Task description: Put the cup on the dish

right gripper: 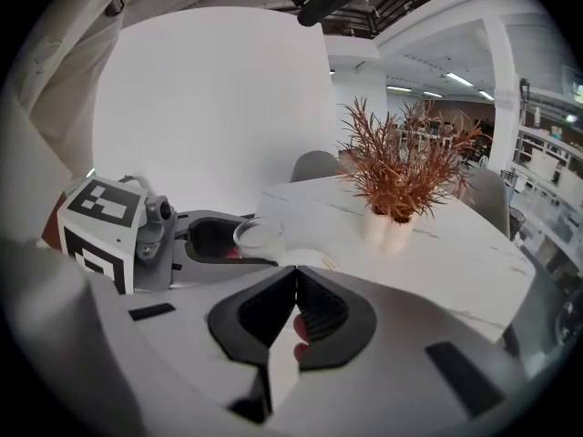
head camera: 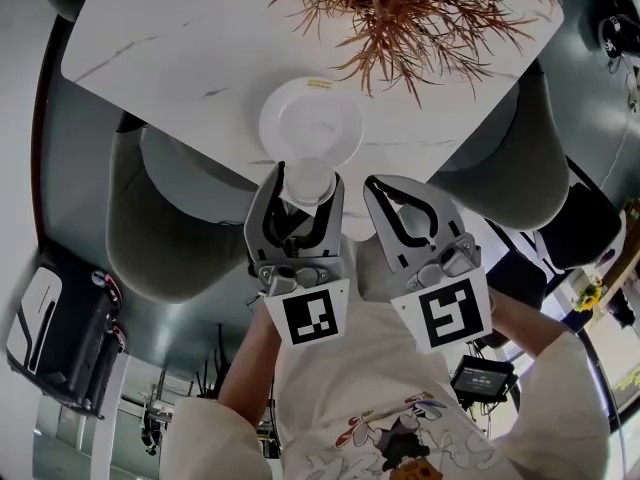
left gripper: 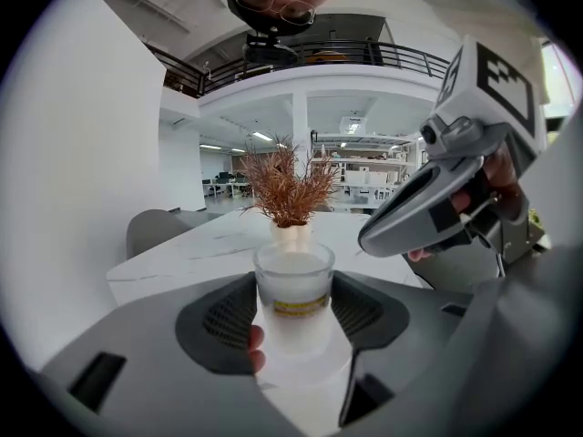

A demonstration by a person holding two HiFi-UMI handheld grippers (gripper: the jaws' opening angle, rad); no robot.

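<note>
Where the white table (head camera: 160, 48) faces you, a pale pot (left gripper: 291, 237) holds a reddish dried plant (head camera: 420, 8), and the round white dish (head camera: 275, 118) lies close to the near edge. Your left gripper (head camera: 307, 178) clamps the frosted cup (left gripper: 293, 299) upright at the dish's near rim. Just beside it, your right gripper (head camera: 380, 186) has its jaws pressed together, holding nothing.

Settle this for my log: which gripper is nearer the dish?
Left. The left gripper, holding the cup, reaches the dish at its near edge; the right gripper sits alongside, farther back.
</note>
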